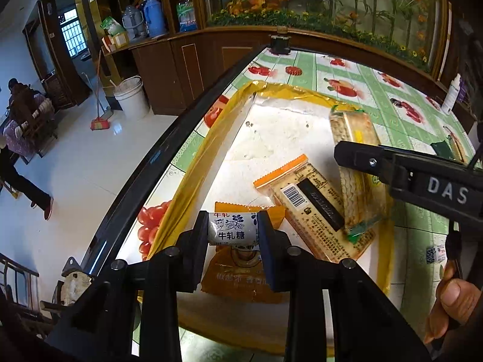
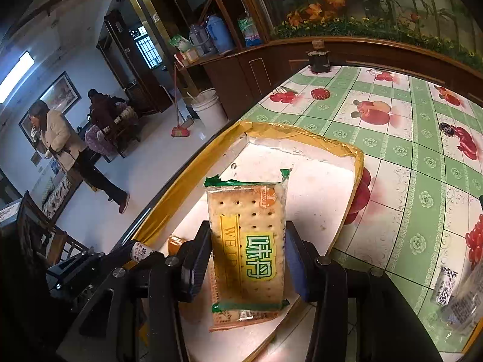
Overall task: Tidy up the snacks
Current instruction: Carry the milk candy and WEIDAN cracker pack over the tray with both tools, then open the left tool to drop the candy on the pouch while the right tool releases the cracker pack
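Observation:
A tray with a yellow foil rim (image 1: 193,175) (image 2: 302,132) and a white floor lies on the fruit-print tablecloth. My left gripper (image 1: 232,232) is shut on a small white nougat candy (image 1: 231,228), held just over an orange snack packet (image 1: 241,283) in the tray's near end. My right gripper (image 2: 247,259) is shut on a green-trimmed cracker packet (image 2: 250,241) (image 1: 353,132) and holds it tilted over the tray. Under that packet lies an orange-topped cracker packet (image 1: 311,208). The left gripper and its nougat candy (image 2: 140,250) also show at the lower left of the right wrist view.
A second wrapped candy (image 1: 436,255) (image 2: 446,283) lies on the tablecloth right of the tray, beside a clear plastic container (image 2: 468,304). A white bottle (image 1: 452,93) and a green packet (image 1: 449,147) stand at the far right. A black object (image 1: 280,45) sits at the table's far edge. Two people are across the room.

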The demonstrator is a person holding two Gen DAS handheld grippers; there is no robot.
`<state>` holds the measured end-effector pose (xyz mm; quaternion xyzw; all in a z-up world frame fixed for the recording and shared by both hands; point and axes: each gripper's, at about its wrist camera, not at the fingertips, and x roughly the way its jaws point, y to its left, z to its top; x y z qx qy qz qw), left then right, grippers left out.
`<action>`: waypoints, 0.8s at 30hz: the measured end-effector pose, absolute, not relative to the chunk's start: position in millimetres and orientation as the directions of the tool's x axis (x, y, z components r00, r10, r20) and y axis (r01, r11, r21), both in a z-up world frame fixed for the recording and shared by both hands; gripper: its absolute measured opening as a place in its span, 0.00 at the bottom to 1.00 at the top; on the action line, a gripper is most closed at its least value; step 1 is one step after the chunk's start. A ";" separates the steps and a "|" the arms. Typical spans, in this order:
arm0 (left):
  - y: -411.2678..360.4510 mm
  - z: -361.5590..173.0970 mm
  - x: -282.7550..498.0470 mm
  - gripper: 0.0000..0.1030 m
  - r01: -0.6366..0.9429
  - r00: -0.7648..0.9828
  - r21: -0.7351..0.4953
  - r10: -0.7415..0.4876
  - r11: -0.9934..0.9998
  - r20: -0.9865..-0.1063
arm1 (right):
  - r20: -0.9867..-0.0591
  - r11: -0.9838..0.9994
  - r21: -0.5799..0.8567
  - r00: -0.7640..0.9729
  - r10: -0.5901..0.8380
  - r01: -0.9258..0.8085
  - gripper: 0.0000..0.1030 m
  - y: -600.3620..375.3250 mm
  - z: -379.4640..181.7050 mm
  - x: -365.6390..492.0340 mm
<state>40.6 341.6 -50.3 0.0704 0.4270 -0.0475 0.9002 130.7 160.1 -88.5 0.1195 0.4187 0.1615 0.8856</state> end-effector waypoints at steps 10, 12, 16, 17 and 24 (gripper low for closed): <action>347.0 -53.9 41.3 0.61 0.095 0.631 0.105 0.022 0.990 -0.776 | -0.715 0.910 0.375 0.570 0.406 -0.177 0.59 160.6 -105.5 140.1; 349.0 -49.1 38.2 0.61 0.087 0.648 0.108 0.026 0.990 -0.761 | -0.697 0.905 0.389 0.589 0.410 -0.171 0.60 152.9 -98.5 130.0; 346.7 -39.5 28.8 0.63 0.097 0.675 0.112 0.018 0.989 -0.737 | -0.653 0.898 0.414 0.637 0.409 -0.152 0.69 130.9 -82.5 100.6; 345.7 -37.7 26.2 0.63 0.101 0.678 0.111 0.014 0.989 -0.735 | -0.644 0.896 0.419 0.648 0.406 -0.145 0.69 123.8 -79.0 91.3; 324.5 -22.7 3.8 0.63 0.181 0.687 0.060 -0.082 0.982 -0.722 | -0.599 0.898 0.440 0.736 0.315 -0.027 0.76 55.9 -67.5 12.4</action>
